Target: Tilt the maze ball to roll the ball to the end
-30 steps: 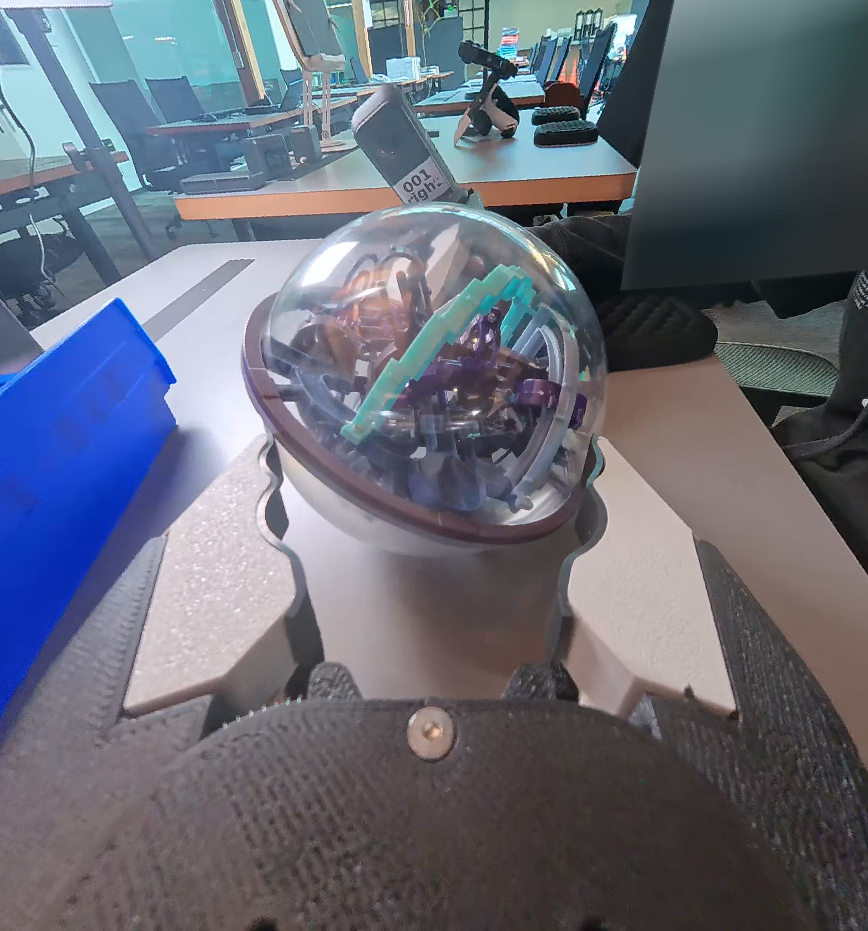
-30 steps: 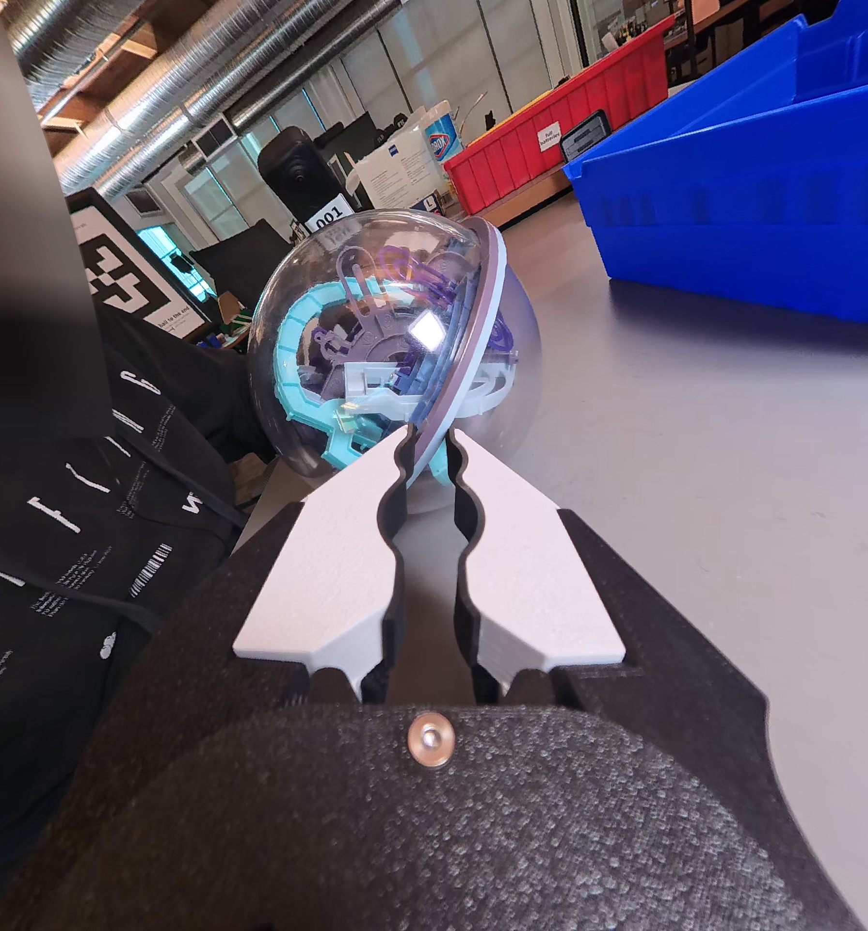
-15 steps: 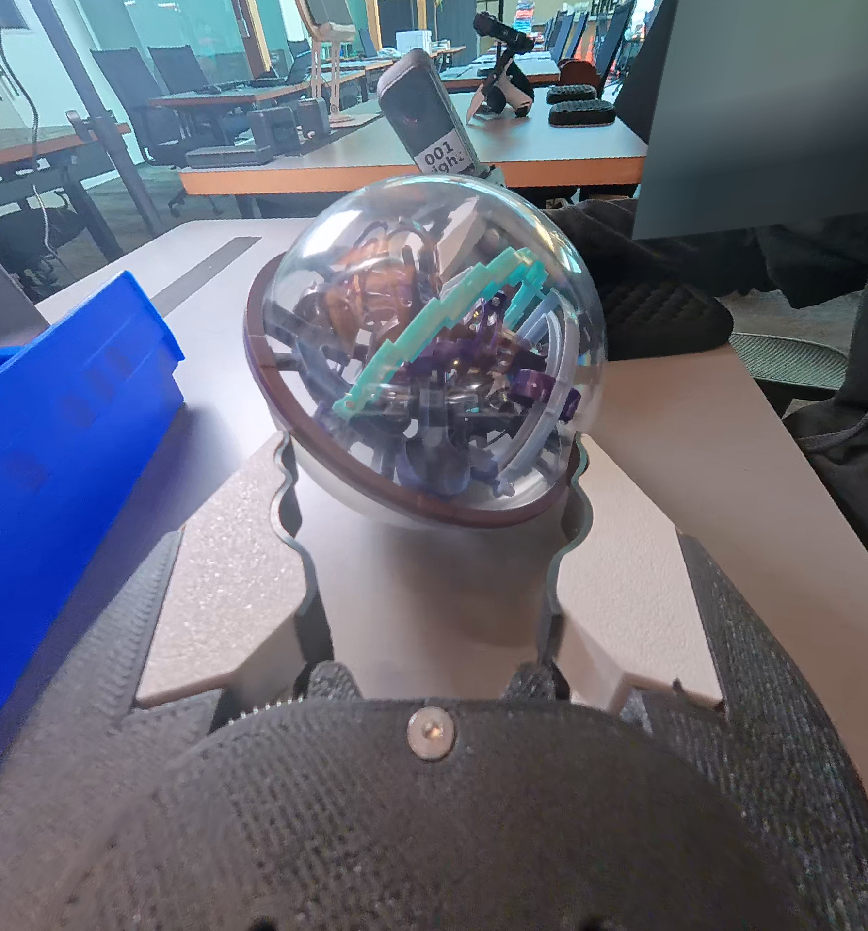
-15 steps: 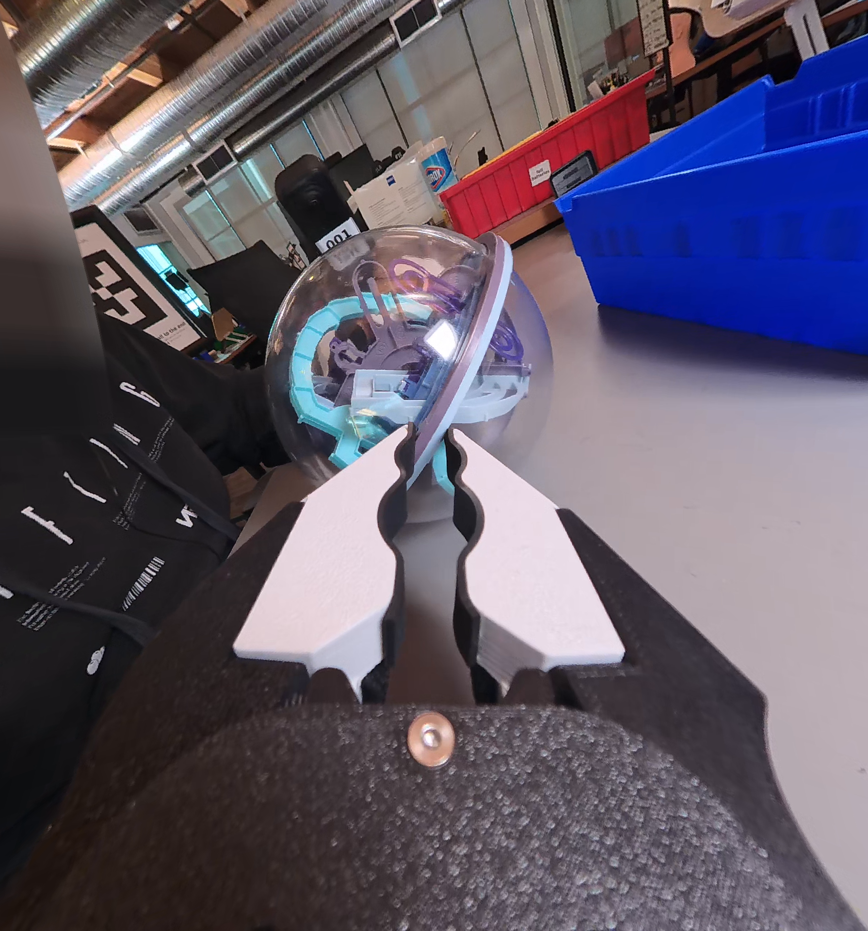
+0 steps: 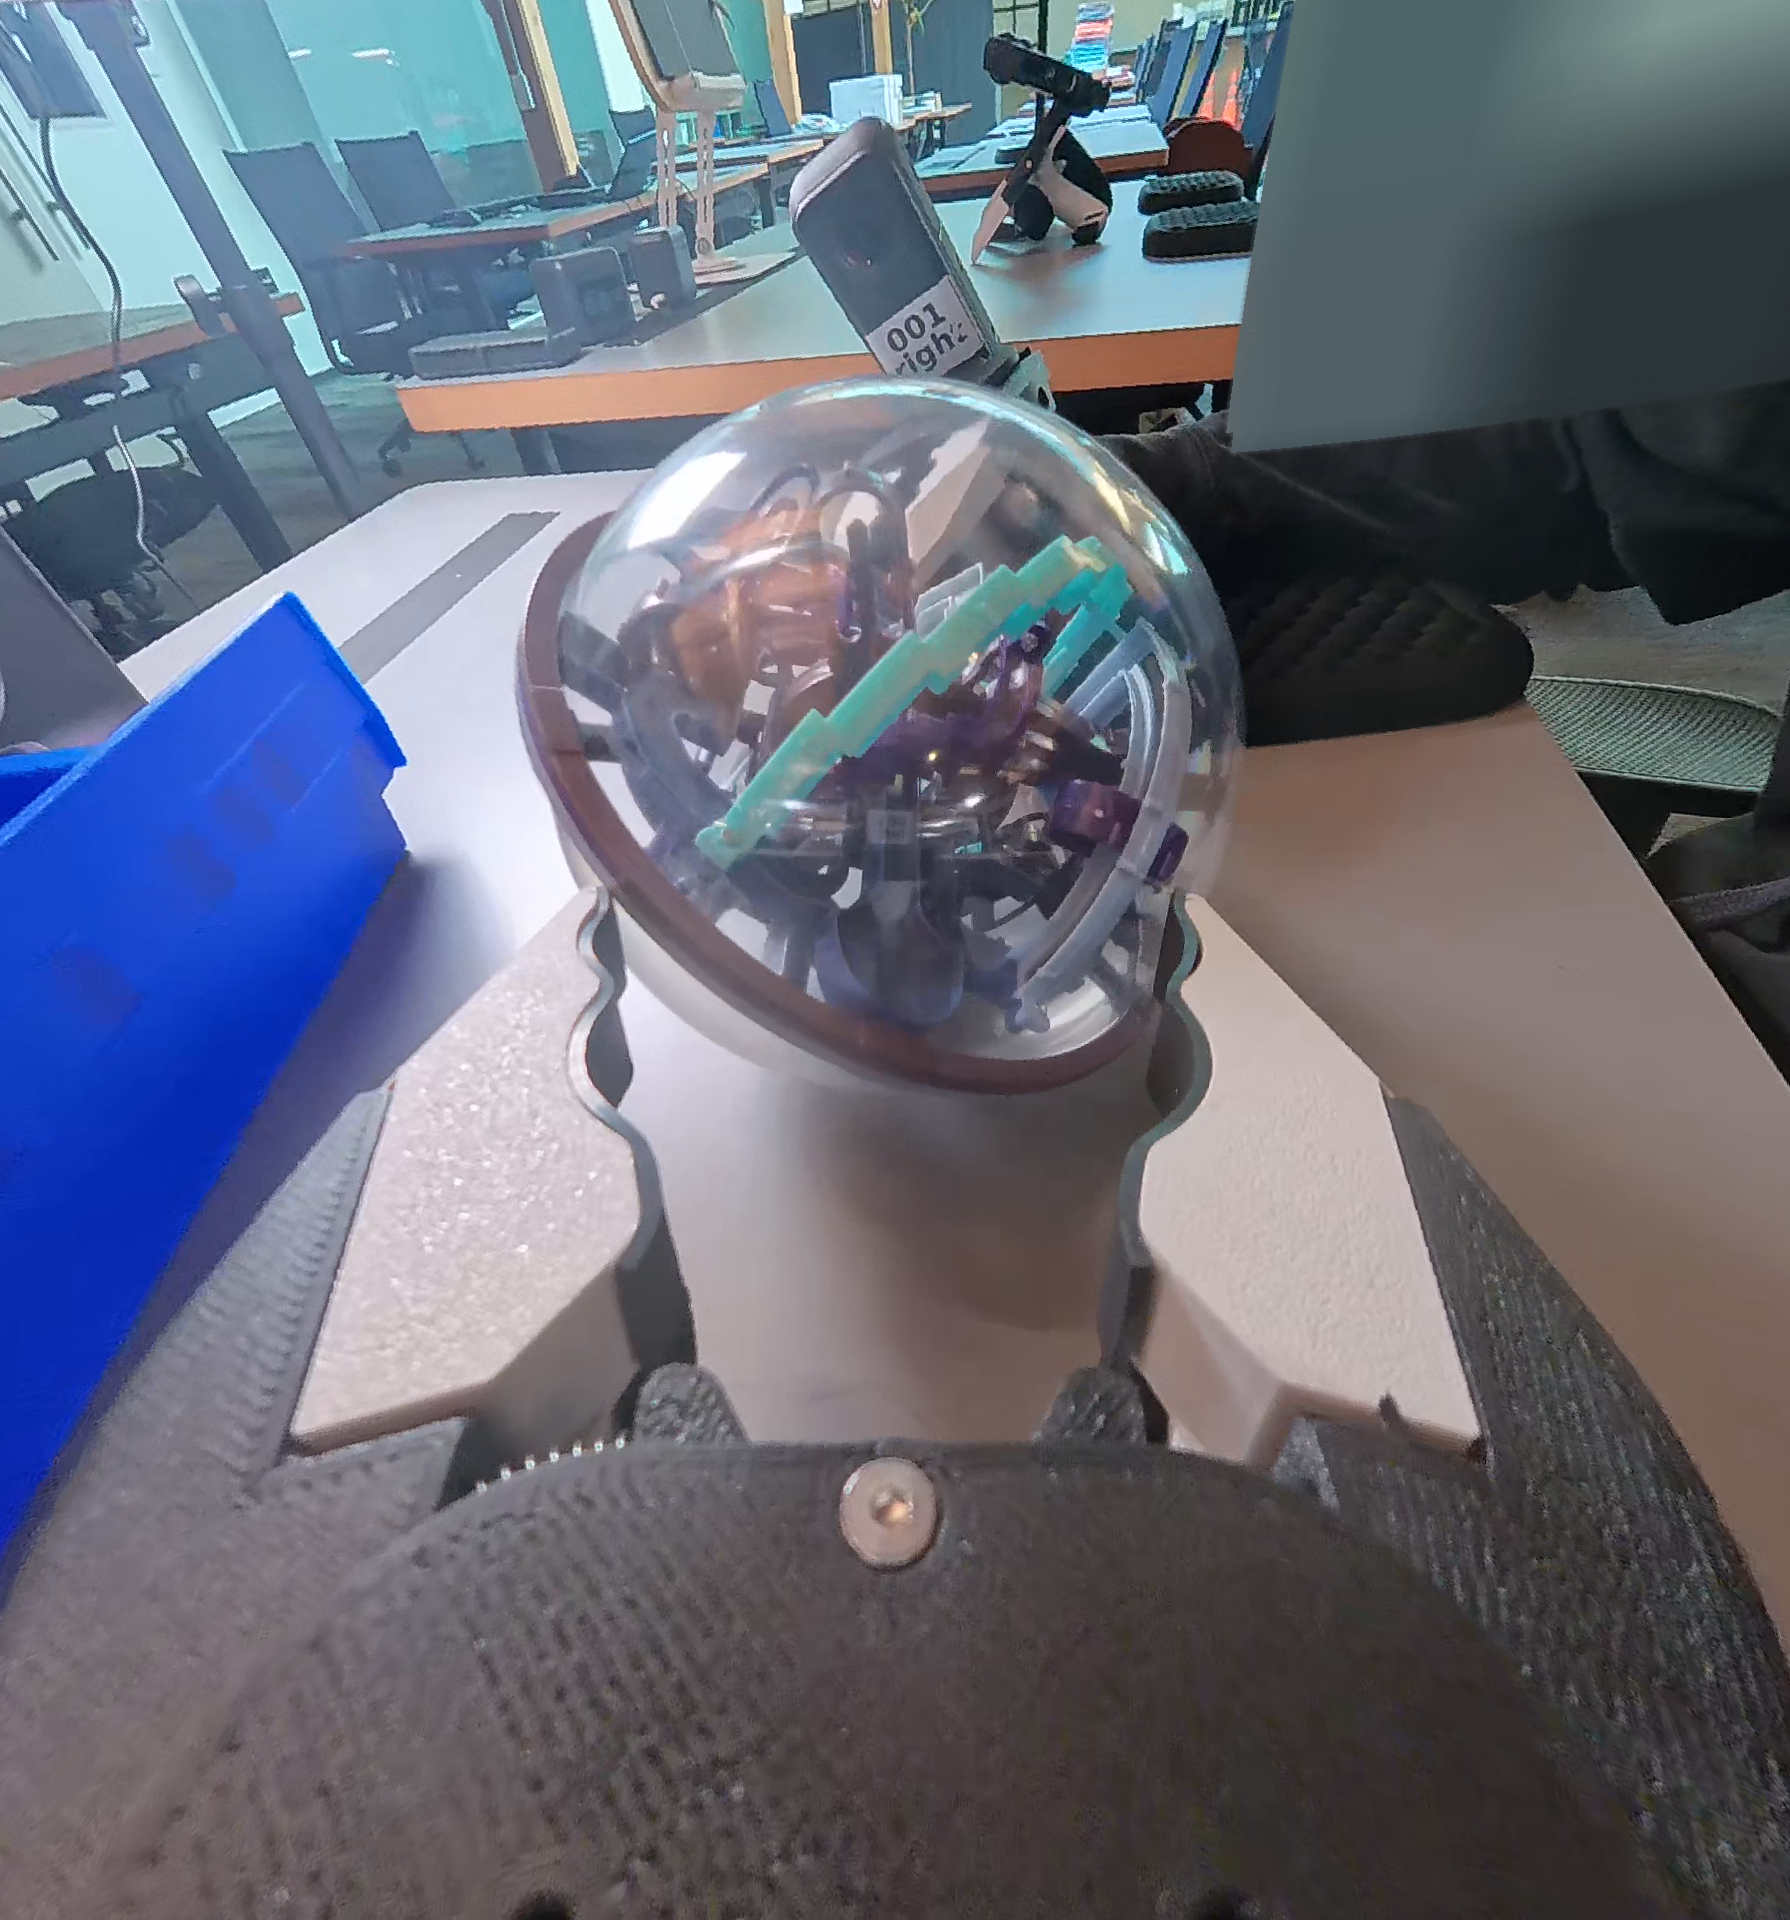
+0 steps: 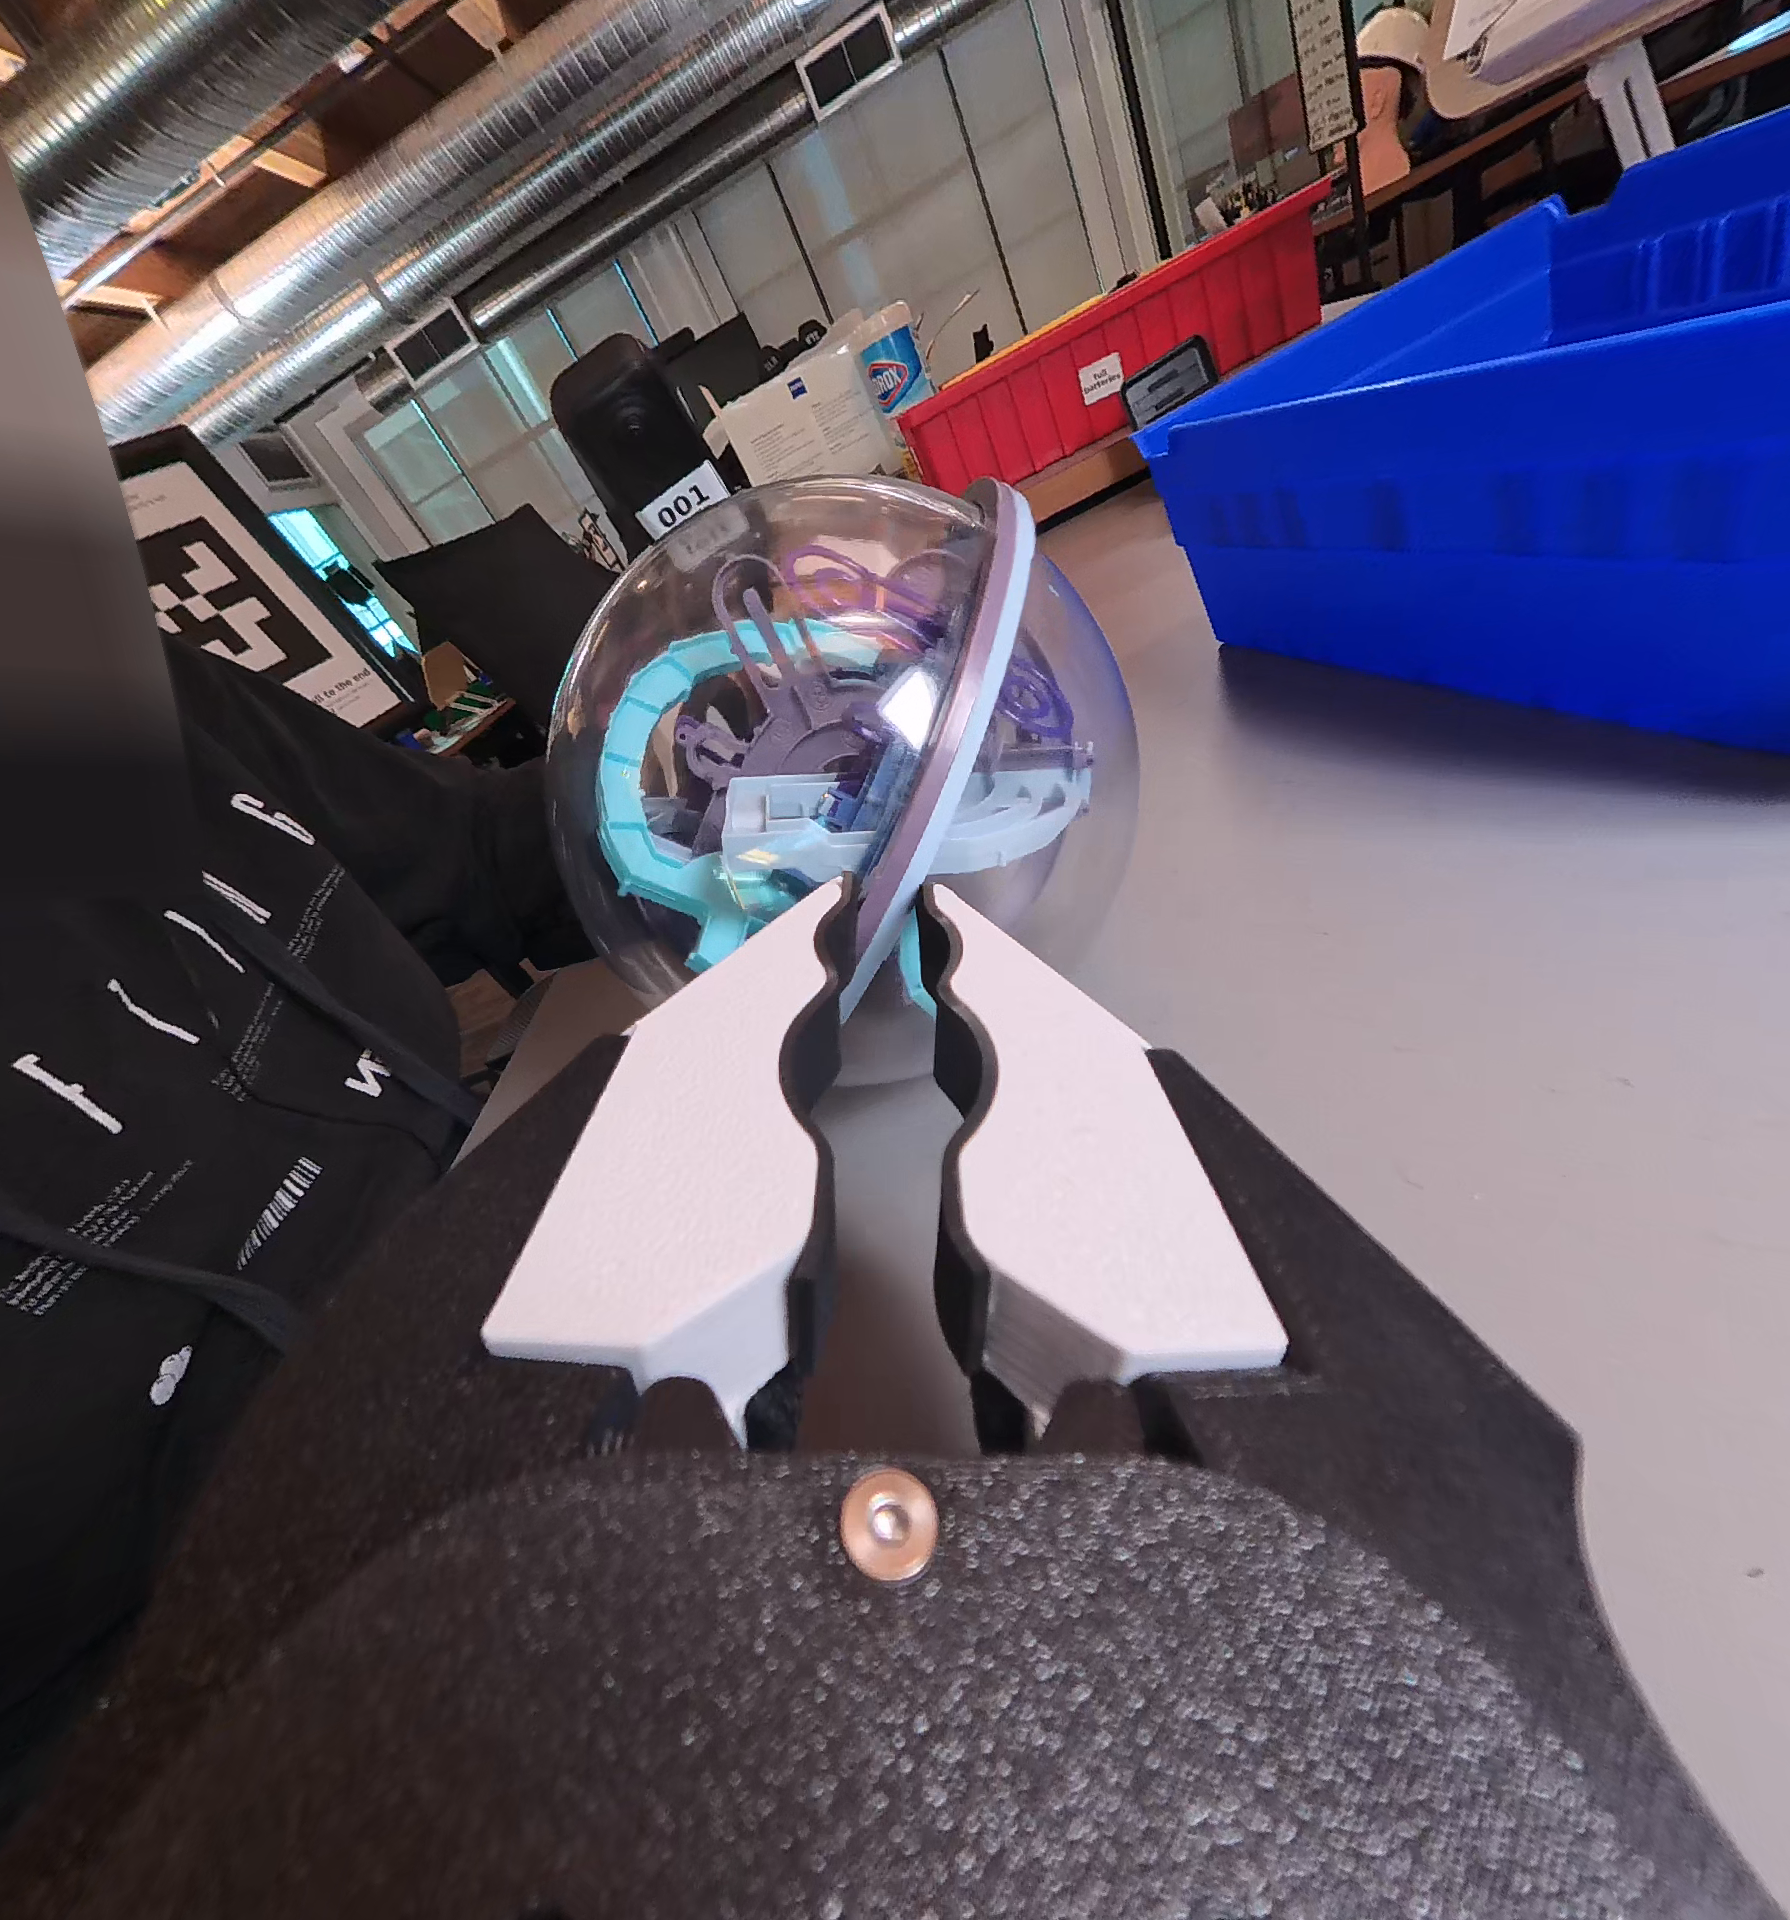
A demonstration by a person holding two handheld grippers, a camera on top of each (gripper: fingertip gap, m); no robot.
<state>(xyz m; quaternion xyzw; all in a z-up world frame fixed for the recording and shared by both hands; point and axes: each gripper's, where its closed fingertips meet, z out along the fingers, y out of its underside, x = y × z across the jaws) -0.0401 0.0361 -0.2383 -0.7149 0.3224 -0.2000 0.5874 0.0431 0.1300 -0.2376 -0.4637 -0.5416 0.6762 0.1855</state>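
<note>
The clear plastic maze ball (image 5: 875, 727) with coloured tracks inside is above the grey bench (image 6: 1442, 987), its brown rim pinched by the narrow right tool (image 6: 886, 914) and its sides pressed by the wide left tool (image 5: 886, 935).

Open-plan workroom. Grey table (image 6: 1493, 1039) up front, pale strip (image 5: 434, 603) inlaid along it. Blue bin (image 6: 1545, 540) on table; red bin (image 6: 1109, 384) farther back, a white tub (image 6: 896, 364) near it. Ceiling: bare silver ducts (image 6: 434, 208) under wood beams. Glass wall panels (image 6: 870, 239) let in daylight. Other side: orange-edged desks (image 5: 766, 374), black office chairs (image 5: 288, 229), teal glass partition (image 5: 392, 94), dark post (image 5: 236, 281). Grey-green carpet (image 5: 371, 416). Marker board (image 6: 226, 592) leans at left.
</note>
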